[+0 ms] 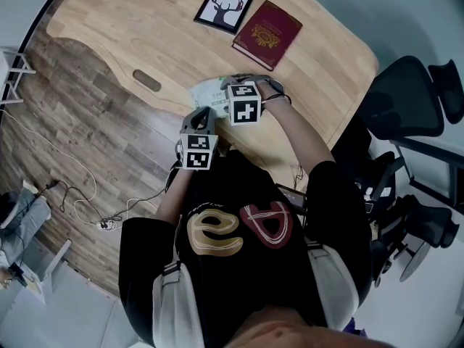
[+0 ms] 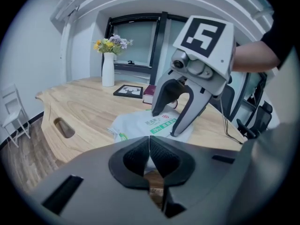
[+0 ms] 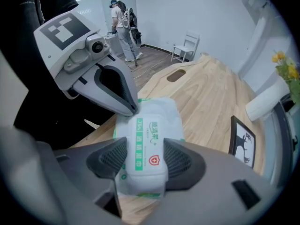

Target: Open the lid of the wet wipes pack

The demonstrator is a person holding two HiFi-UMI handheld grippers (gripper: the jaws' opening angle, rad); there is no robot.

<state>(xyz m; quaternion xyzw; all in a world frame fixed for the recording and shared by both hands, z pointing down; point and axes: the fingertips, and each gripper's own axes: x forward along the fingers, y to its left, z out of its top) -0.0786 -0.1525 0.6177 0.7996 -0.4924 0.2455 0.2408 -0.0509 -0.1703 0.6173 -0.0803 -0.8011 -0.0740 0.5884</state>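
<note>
Two grippers are held at one pack of wet wipes, which lies flat, label up, near the edge of a wooden table closest to the person. The right gripper is pointed steeply down at the pack, and its jaws are set wide apart, one on each side of the pack's near end, so that the white wrapper with its green strip of print is seen between the pads. Whether the pads press on the wrapper cannot be told. The left gripper is brought in low from the person's side. Its jaws are drawn together, and a thin white edge of the pack is caught between the pads; in the right gripper view its tip is seen at the pack's far left corner. Both grippers are thus kept close to each other above the pack. Farther back on the table a framed deer picture and a dark red book are laid side by side, well apart from the pack, and a white vase with flowers is stood beyond them.
</note>
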